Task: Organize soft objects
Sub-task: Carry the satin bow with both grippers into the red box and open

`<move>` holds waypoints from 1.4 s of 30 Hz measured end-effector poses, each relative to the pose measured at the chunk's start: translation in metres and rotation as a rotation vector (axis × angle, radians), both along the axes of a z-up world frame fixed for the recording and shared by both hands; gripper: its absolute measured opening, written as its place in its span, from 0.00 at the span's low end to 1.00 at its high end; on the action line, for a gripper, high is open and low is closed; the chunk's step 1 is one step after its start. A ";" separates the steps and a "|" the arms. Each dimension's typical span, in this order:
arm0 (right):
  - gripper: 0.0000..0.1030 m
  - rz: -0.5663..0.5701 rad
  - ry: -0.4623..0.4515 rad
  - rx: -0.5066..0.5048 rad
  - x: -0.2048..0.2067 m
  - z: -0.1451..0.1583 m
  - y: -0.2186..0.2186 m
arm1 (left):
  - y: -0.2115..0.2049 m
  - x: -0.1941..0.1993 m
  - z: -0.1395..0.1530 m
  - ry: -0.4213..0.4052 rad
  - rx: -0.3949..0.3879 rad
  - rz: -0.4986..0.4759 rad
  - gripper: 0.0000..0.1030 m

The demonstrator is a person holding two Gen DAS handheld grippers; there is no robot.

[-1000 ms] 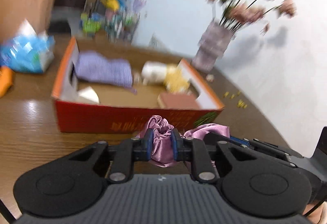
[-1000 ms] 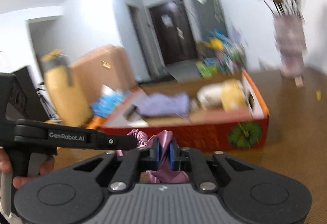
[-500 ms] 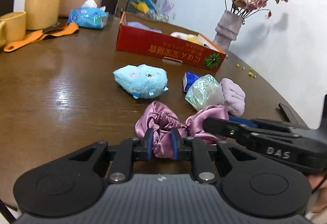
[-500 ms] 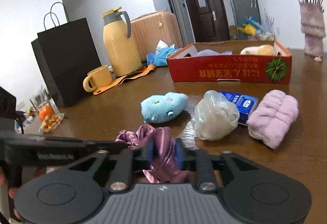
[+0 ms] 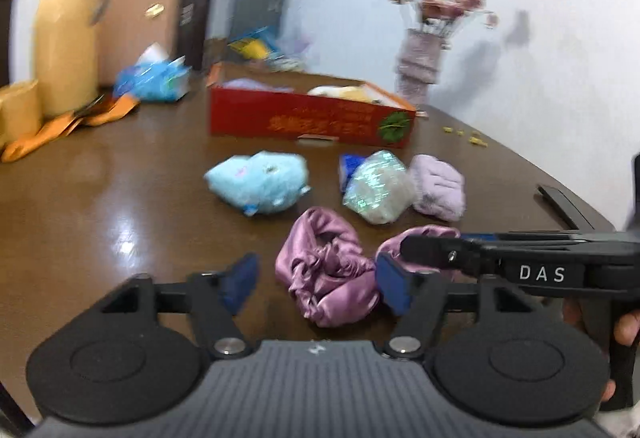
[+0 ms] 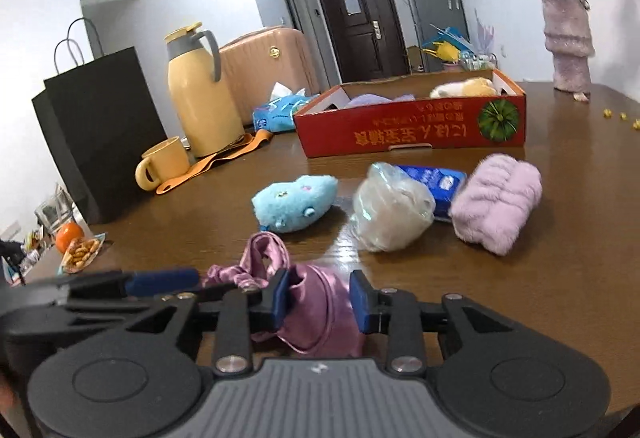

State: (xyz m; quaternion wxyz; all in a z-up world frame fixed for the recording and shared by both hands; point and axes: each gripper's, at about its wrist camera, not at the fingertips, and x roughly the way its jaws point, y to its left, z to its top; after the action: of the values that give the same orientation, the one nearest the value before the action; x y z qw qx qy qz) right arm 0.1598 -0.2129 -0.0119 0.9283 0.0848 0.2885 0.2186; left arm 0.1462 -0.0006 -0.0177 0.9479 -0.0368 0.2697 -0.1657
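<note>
A crumpled purple satin cloth (image 5: 328, 274) lies on the brown table (image 5: 120, 206) near its front edge. My left gripper (image 5: 316, 284) straddles it with jaws opening wide, and the left pad stands clear of the fabric. My right gripper (image 6: 320, 300) has its pads parted, with the same satin cloth (image 6: 316, 310) lying slack between them. Beyond lie a blue plush toy (image 6: 296, 202), a clear bag bundle (image 6: 388, 214), a blue packet (image 6: 434, 178) and a lilac fluffy piece (image 6: 496, 198). The red box (image 6: 412, 130) behind them holds soft items.
A yellow flask (image 6: 200, 90), mug (image 6: 164, 166), orange strap (image 6: 216, 162) and black paper bag (image 6: 100, 130) stand at the left. A tissue pack (image 6: 280, 112) sits by the box and a vase (image 6: 568, 42) at the back right. A dark phone (image 5: 560, 202) lies near the right edge.
Both grippers came back from the red box to the near table with the satin cloth between them. The right jaws parted first, and the left jaws have spread wide off the cloth.
</note>
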 end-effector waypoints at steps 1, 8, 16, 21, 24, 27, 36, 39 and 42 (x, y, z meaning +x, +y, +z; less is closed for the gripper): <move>0.33 -0.006 0.009 0.003 0.001 -0.003 -0.001 | -0.001 0.005 -0.001 0.009 0.002 -0.018 0.67; 0.21 -0.016 0.058 0.078 0.008 -0.016 -0.012 | 0.013 0.025 -0.011 0.127 -0.154 -0.127 0.27; 0.08 0.040 0.039 0.077 0.032 0.009 -0.015 | 0.016 0.049 0.020 0.095 -0.226 -0.155 0.20; 0.08 0.063 -0.075 0.109 0.095 0.068 -0.027 | 0.014 0.115 0.076 -0.017 -0.247 -0.183 0.20; 0.08 0.064 -0.135 0.058 0.158 0.101 -0.020 | 0.009 0.190 0.105 -0.034 -0.207 -0.178 0.20; 0.08 0.042 -0.117 -0.015 0.239 0.115 -0.005 | 0.005 0.273 0.105 0.058 -0.193 -0.152 0.21; 0.09 0.008 0.205 -0.077 0.418 0.054 0.052 | -0.007 0.419 0.041 0.257 0.027 0.082 0.33; 0.20 -0.002 0.256 -0.088 0.429 0.035 0.061 | -0.001 0.421 0.035 0.248 0.047 0.100 0.37; 0.34 -0.001 0.237 -0.123 0.425 0.035 0.066 | 0.008 0.414 0.039 0.229 0.054 0.073 0.45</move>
State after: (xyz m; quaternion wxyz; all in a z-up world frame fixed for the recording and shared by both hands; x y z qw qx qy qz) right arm 0.5844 -0.1469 0.0234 0.8913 0.0529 0.4090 0.1884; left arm 0.5601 0.0078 0.0211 0.9170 -0.0398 0.3788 -0.1184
